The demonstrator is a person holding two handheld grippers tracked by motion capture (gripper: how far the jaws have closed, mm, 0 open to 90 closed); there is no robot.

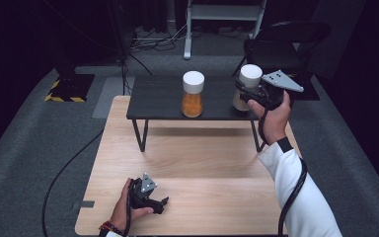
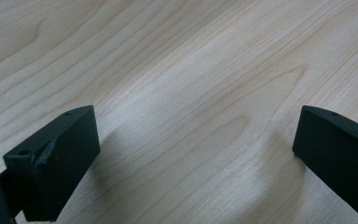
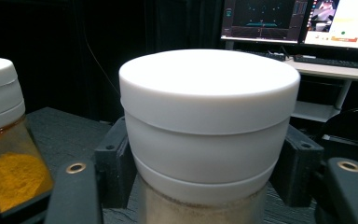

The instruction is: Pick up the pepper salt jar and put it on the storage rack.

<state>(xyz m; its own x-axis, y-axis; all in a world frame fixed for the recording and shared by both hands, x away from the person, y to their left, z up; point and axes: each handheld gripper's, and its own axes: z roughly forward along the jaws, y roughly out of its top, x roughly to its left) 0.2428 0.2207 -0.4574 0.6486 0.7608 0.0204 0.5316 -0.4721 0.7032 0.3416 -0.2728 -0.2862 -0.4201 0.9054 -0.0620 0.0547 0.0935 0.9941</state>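
A white-lidded jar of pale powder (image 1: 246, 85) stands at the right end of the low black shelf (image 1: 158, 101). My right gripper (image 1: 243, 93) is shut on it, just under the lid; in the right gripper view its black pads (image 3: 114, 161) press both sides of this jar (image 3: 209, 135). A second white-lidded jar with orange powder (image 1: 193, 94) stands at the shelf's middle, and this orange jar (image 3: 2, 140) shows at the left of that view. My left gripper (image 1: 164, 203) rests low over the wooden table (image 1: 192, 163), jaws wide apart on bare wood (image 2: 191, 116).
The black shelf stands on thin legs at the far part of the table. A dark folding chair (image 1: 281, 44) and a white stand (image 1: 224, 15) are behind it. Grey carpet surrounds the table. Monitors (image 3: 303, 21) glow in the background.
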